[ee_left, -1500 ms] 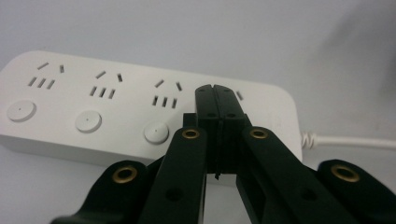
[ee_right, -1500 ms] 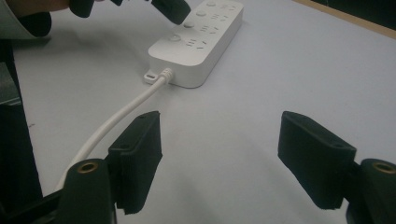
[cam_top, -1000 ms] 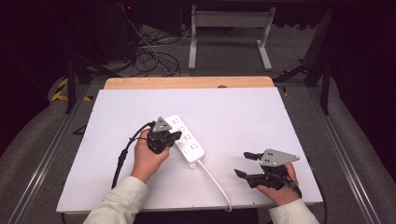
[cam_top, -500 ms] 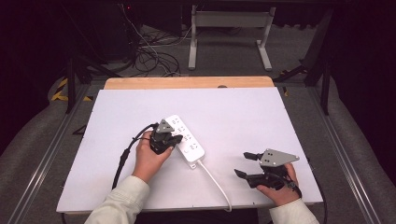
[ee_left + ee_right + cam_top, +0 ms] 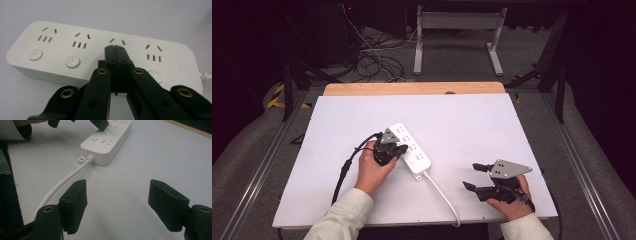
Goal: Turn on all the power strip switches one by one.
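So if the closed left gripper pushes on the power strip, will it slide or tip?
The power strip is low, flat and wide, so tipping seems unlikely. On the smooth white table it would probably slide. Its cable lies loosely curved, so it looks flexible and may drag only a little.

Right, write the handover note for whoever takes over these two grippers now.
Left gripper: shut, nothing between the jaws, tips down on the top face of the power strip, at the third socket group by its round button. Whether it is pressing the button I cannot tell.
Right gripper: open, empty, over bare board near the table's front right, apart from the strip.
Power strip: flat, diagonal at mid-table, its white cable trailing to the front edge. Nothing is plugged in.
Done: left gripper brought onto the strip.
Left: probably working the switch buttons; the right gripper could steady the strip.
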Motion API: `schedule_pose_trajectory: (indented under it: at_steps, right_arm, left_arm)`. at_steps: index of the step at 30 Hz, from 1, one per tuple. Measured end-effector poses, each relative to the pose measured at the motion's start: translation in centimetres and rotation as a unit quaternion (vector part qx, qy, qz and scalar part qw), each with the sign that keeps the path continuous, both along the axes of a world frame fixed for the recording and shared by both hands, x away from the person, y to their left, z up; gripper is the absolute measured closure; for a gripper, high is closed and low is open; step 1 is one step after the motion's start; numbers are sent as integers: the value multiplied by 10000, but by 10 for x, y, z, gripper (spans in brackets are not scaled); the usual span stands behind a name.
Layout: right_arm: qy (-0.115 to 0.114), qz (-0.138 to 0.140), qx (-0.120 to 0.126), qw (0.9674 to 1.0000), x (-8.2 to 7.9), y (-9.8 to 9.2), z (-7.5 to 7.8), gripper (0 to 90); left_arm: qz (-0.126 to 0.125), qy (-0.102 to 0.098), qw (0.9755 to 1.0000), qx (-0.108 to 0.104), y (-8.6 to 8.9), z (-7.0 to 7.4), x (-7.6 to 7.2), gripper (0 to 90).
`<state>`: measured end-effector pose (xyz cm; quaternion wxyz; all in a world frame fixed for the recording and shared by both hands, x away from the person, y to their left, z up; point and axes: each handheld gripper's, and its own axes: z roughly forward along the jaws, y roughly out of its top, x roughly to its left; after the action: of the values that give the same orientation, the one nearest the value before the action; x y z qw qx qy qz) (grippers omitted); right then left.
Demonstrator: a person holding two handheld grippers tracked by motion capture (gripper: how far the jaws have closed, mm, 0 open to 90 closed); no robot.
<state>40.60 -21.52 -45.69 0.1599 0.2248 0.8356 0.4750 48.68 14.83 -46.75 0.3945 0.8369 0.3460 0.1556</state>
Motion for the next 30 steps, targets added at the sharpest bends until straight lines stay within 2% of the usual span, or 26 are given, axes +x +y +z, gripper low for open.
schedule_pose_trajectory:
  at_steps: [6, 7, 12, 14, 17, 18, 20, 22, 27, 30]
  right_arm:
    - [9, -1, 10, 10000, 0, 0, 0, 315]
    - [8, -2, 11, 10000, 0, 0, 0, 315]
    - [7, 1, 20, 10000, -1, -1, 1, 315]
    - [6, 2, 19, 10000, -1, -1, 1, 315]
    - [3, 15, 27, 10000, -1, 0, 1, 315]
    - [6, 15, 26, 10000, -1, 0, 1, 315]
    - [6, 23, 18, 10000, -1, 0, 1, 315]
    - [21, 23, 17, 10000, 0, 0, 0, 315]
    - [26, 25, 6, 10000, 0, 1, 0, 315]
    - [27, 29, 2, 10000, 0, 1, 0, 315]
  left_arm:
    - [-54, -48, 10000, 61, 0, -1, 0, 900]
    - [-46, 25, 10000, -54, 0, -2, 0, 900]
    - [-50, -42, 10000, -10, 0, -3, 0, 900]
    - [-62, 34, 9999, -104, 1, -4, 0, 900]
    - [80, -26, 10000, -5, 6, -3, 1, 900]
    - [57, 75, 9997, -223, 11, -5, 2, 900]
    - [38, 106, 9995, -304, 11, -6, 3, 900]
    - [54, -10, 9998, -166, 10, -5, 2, 900]
    - [19, -15, 9999, -154, 7, -5, 0, 900]
    - [-2, -100, 9999, -26, 6, -5, -1, 900]
